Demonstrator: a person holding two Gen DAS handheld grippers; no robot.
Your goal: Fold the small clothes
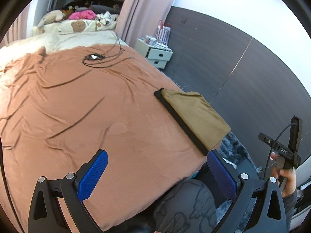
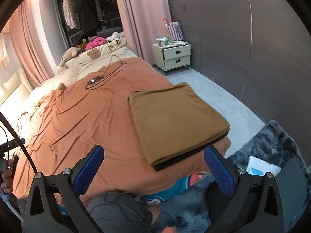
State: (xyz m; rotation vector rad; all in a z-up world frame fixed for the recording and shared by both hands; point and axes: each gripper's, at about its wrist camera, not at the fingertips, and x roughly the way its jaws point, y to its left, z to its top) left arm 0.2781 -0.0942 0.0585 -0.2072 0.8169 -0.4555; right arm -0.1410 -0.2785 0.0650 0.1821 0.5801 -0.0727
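Terracotta bedspread [image 2: 81, 116], wrinkled, covers the near part of the bed; a cream quilt [image 2: 91, 66] lies beyond it. A grey shaggy rug [image 2: 272, 141] sits on the floor at the bed's right side. Pink curtains [image 2: 136, 19] hang behind the bed, and a cream two-drawer nightstand [image 2: 176, 57] stands against the dark wall panel.

The folded garment [image 2: 175, 120], tan with a black underside edge, lies flat on the bedspread at the bed's near right corner, squared off. It lies just ahead of the right gripper [image 2: 153, 167], nearer the right-hand finger, not touched by either pad.

Soft toys [image 2: 83, 48] are piled at the head of the bed. A black cable [image 2: 101, 79] lies coiled on the bedspread, well apart from the garment.

Right gripper: fingers spread wide, nothing between them. Left gripper [image 1: 157, 176]: fingers likewise spread wide, empty, over the bed's near edge; the garment's corner lies just beyond its right-hand finger [image 1: 221, 174]. The person's right hand [image 1: 287, 180] grips its tool's handle.
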